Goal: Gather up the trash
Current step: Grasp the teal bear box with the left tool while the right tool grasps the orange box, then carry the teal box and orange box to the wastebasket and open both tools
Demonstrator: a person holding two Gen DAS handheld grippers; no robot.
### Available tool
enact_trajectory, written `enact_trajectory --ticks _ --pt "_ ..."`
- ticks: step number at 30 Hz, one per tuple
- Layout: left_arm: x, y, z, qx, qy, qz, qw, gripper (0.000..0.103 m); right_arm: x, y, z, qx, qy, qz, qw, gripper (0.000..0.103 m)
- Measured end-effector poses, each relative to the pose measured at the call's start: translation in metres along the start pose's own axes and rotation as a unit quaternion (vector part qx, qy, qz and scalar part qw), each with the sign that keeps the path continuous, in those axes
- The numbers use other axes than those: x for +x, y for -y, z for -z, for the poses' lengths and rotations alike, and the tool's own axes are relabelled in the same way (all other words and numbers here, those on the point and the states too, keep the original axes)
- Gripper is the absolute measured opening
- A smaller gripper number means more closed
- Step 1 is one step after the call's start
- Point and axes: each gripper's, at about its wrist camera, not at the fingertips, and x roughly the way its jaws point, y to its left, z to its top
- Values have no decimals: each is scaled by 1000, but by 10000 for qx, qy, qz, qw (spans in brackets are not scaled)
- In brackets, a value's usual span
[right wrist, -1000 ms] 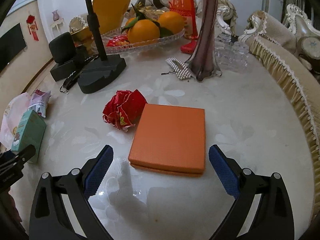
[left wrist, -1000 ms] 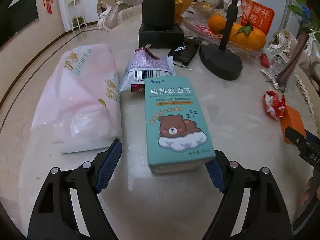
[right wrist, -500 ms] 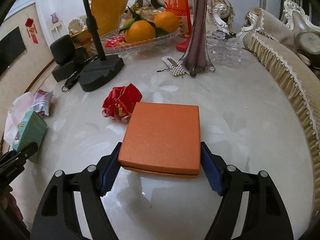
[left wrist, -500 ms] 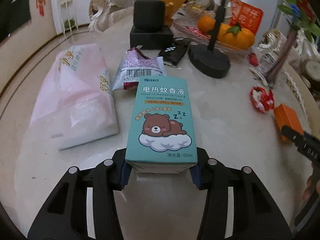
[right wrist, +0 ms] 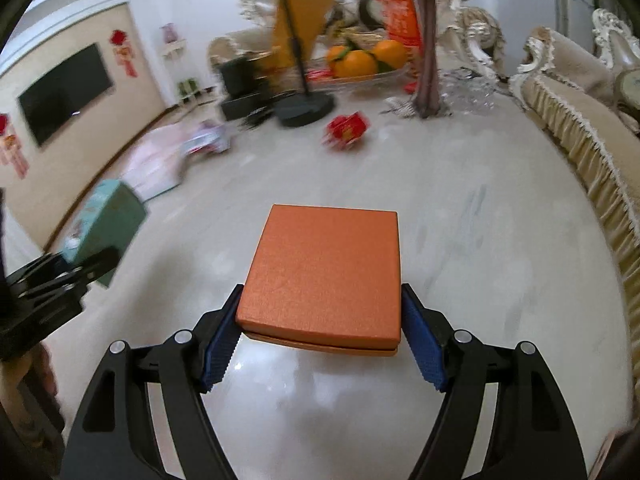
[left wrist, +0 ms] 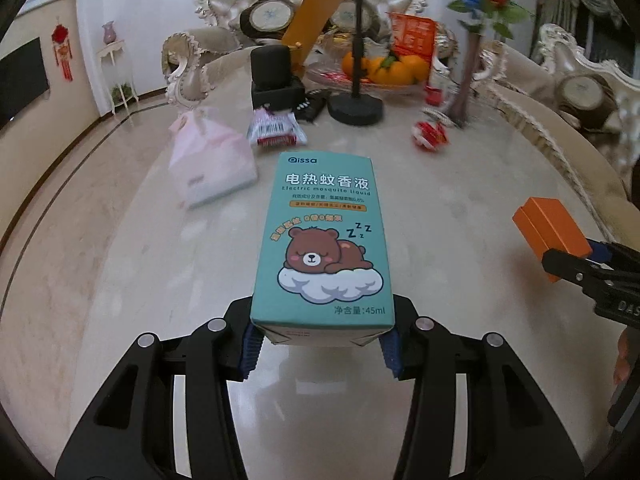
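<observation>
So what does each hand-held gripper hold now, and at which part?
Left hand-held gripper: teal cardboard mosquito-liquid box, pinched by the sides at its near end. Right hand-held gripper: flat orange square box, likewise.

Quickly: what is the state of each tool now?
Left tool: closed on the teal cardboard box.
Right tool: closed on the flat orange box.

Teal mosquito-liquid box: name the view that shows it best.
The left wrist view. The teal box fills its centre, sharp, with its printed bear face readable, clamped between the left gripper's jaws. The right wrist view catches it only at the left edge, blurred and small.
</observation>
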Motion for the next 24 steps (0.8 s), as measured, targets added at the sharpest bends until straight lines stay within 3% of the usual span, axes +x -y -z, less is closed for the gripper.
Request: enact_trajectory --ticks 8,14,19,24 --pt "-94 11 104 191 54 398 9990 48 -86 -40 93 -469 41 -593 9971 71" --pt "-148 23 196 276 -115 834 9961 47 -129 -66 172 -700 -235 -980 9924 71" --pt "-156 37 263 379 -665 988 9922 48 -136 -81 228 -829 -766 -1091 9876 71" --pt "-118 47 301 481 -1393 1058 9834 47 -85 -74 258 -716 -1547 -901 9812 71"
